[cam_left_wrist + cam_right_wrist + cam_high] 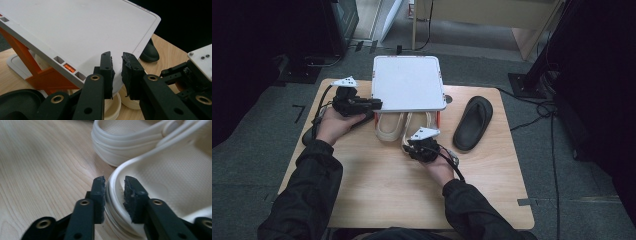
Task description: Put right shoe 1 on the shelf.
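Observation:
Two cream sandals lie side by side with their toes under a white rack (407,82) on orange legs: the left one (387,129), the right one (411,125). My right gripper (416,143) is at the right sandal's heel. In the right gripper view the heel rim (113,195) stands between the jaws of the right gripper (113,180). The left pad lies against the rim and a thin gap shows at the right pad. My left gripper (374,105) hovers at the rack's left front corner (75,67). Its jaws (117,56) are narrowly apart and hold nothing.
A black sandal (473,122) lies on the wooden table (382,185) right of the rack. Another black sandal (20,102) sits under my left hand. Cables and dark stands surround the table on the grey floor.

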Action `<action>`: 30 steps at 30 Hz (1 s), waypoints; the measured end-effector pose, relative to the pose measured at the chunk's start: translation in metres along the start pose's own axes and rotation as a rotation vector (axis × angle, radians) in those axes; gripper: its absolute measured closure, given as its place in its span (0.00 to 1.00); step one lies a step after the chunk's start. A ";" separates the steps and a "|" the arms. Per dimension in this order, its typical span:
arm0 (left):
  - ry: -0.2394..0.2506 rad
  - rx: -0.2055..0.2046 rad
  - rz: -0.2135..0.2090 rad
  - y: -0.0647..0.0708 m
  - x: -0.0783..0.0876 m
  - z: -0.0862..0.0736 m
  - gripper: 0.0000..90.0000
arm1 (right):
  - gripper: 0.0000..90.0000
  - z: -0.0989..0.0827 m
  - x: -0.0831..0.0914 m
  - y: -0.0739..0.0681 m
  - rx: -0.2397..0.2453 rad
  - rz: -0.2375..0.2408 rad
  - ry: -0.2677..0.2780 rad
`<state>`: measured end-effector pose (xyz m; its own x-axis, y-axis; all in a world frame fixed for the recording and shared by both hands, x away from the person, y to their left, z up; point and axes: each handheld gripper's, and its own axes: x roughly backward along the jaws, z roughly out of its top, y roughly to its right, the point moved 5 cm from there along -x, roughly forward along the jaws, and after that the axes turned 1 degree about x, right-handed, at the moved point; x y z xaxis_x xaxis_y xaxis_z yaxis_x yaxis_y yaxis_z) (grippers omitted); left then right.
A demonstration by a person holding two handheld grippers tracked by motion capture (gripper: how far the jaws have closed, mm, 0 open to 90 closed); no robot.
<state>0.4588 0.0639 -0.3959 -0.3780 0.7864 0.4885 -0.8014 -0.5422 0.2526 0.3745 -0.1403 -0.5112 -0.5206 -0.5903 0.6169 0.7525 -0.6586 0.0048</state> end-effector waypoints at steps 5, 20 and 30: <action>0.001 0.001 -0.001 0.000 0.000 0.000 0.88 | 0.85 0.000 0.007 0.003 0.005 0.042 -0.026; -0.002 0.009 0.003 0.000 0.000 0.000 0.89 | 0.80 -0.020 0.036 0.023 0.050 0.037 -0.079; -0.001 0.010 0.001 0.000 0.000 0.000 0.89 | 0.85 -0.023 0.069 0.015 0.007 0.109 -0.014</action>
<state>0.4588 0.0641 -0.3957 -0.3790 0.7855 0.4893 -0.7962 -0.5463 0.2602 0.3408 -0.2016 -0.4872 -0.4295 -0.6517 0.6252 0.8073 -0.5873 -0.0575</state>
